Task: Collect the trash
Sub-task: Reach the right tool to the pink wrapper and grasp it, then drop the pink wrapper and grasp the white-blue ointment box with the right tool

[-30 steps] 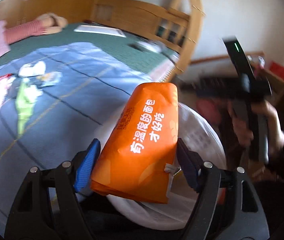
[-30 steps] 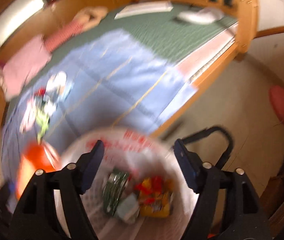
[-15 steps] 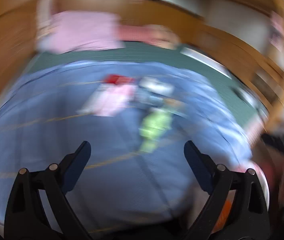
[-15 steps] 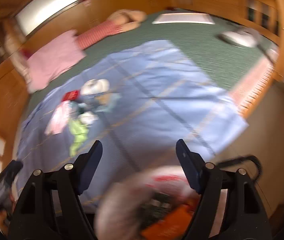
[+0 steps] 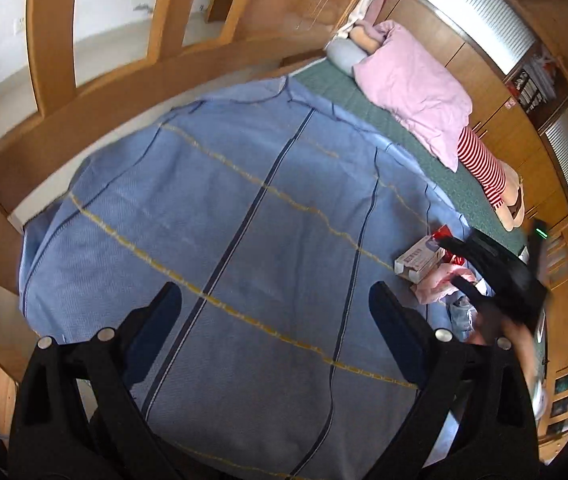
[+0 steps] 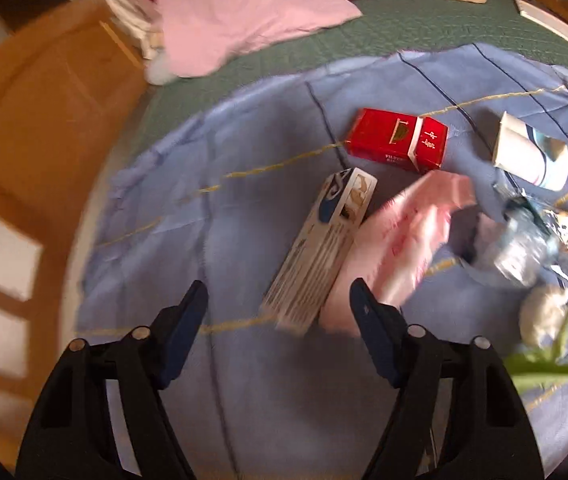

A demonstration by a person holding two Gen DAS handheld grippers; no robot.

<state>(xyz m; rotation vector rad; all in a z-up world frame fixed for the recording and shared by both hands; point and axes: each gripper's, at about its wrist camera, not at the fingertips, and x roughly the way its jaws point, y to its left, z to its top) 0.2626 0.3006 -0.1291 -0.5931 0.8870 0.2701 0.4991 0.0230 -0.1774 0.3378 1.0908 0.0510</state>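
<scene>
Trash lies scattered on the blue sheet [image 6: 244, 240]: white carton [image 6: 319, 256], pink wrapper [image 6: 399, 240], red pack [image 6: 395, 144]. Left gripper [image 5: 276, 320] tilts down over bare sheet, jaws wide, empty. Right gripper [image 6: 280, 320] angles down at the carton's near end, jaws closing, nothing gripped.

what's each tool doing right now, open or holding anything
Left tool: open, holding nothing, over bare blue blanket.
Right tool: open, jaws closing, holding nothing; the white box lies just ahead, not gripped.
</scene>
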